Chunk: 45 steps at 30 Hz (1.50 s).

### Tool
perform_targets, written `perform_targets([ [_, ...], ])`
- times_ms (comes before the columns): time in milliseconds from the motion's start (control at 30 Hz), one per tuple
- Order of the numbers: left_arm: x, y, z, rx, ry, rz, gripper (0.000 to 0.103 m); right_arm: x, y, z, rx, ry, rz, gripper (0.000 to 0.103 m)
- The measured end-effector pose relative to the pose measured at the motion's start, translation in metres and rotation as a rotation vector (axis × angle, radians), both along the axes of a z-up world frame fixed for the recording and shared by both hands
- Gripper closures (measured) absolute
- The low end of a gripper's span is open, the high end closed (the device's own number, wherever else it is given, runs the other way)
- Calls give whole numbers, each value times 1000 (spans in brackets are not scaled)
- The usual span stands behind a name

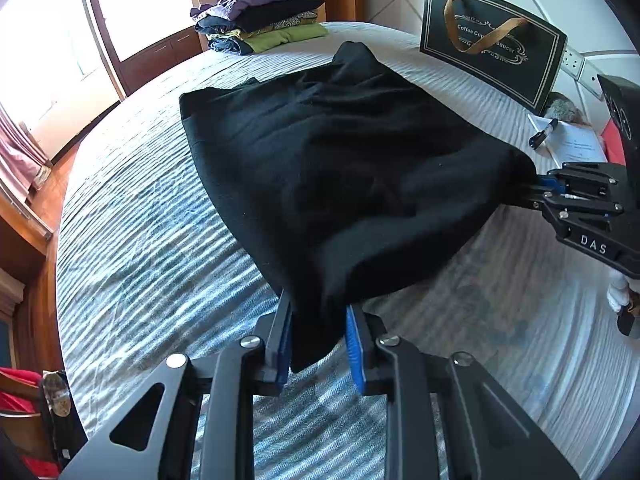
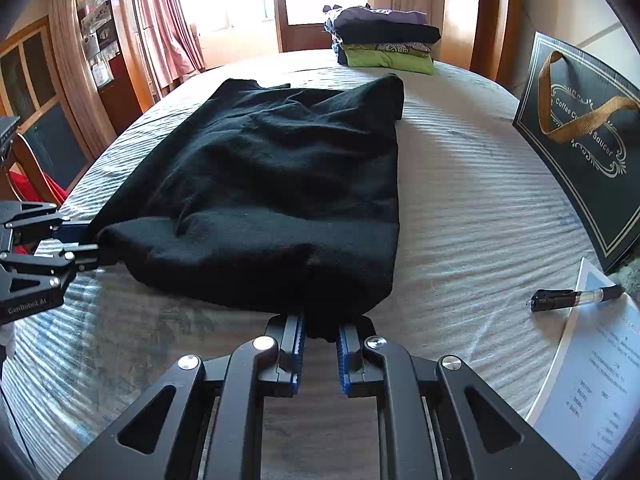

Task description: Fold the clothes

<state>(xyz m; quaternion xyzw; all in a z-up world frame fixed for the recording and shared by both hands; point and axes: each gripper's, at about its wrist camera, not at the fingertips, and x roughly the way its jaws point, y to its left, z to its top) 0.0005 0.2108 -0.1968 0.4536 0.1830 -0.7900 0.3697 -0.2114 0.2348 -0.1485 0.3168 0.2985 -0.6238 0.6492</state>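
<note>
A black garment (image 1: 340,152) lies spread on the striped bed, also in the right wrist view (image 2: 272,184). My left gripper (image 1: 320,316) is shut on its near left corner, with cloth bunched between the blue pads (image 1: 354,344). My right gripper (image 2: 320,328) is shut on the near right corner; it shows in the left wrist view (image 1: 536,188) at the right. The left gripper shows in the right wrist view (image 2: 90,240) at the left. The near edge is lifted slightly off the bed between the grippers.
A stack of folded clothes (image 1: 264,20) sits at the far end of the bed (image 2: 460,184), also in the right wrist view (image 2: 384,40). A dark gift bag (image 2: 584,136), a pen (image 2: 576,298) and a paper sheet (image 2: 592,380) lie on the right. Windows and curtains stand beyond.
</note>
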Motion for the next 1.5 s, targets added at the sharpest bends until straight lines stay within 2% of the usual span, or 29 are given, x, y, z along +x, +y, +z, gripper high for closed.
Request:
perform_targets([
  [267, 42, 13, 28, 31, 6, -115, 89, 17, 45, 36, -49, -133, -68, 93],
  [433, 74, 25, 44, 55, -10, -211, 89, 59, 85, 49, -31, -145, -93, 93],
  [533, 80, 16, 54, 57, 5, -238, 89, 73, 91, 59, -40, -136, -125, 93],
  [733, 72, -29, 80, 24, 50, -258, 89, 70, 46, 97, -128, -81, -162, 94],
  [933, 38, -115, 88, 30, 79, -259, 89, 44, -30, 121, -163, -51, -209, 94],
  [1033, 15, -161, 81, 29, 70, -268, 89, 24, -72, 117, -142, -57, -247, 94],
  [1133, -7, -204, 61, 32, 46, -269, 89, 2, -116, 100, -107, -74, -296, 94],
  [1267, -28, -250, 22, 61, -3, -253, 89, -22, -166, 55, -24, -106, -351, 94],
  [1367, -37, -272, -8, 85, -53, -247, 87, -33, -187, 17, 60, -121, -412, 93],
  [1400, -36, -277, -13, 96, -52, -245, 82, -35, -186, 14, 59, -137, -423, 93],
  [1433, -34, -281, -10, 98, -41, -240, 68, -37, -185, 11, 57, -153, -434, 92],
  [1467, -30, -284, -6, 106, -35, -238, 62, -39, -185, 8, 56, -168, -445, 91],
  [1500, -24, -286, 0, 122, -21, -233, 50, -41, -182, 9, 54, -181, -455, 88],
])
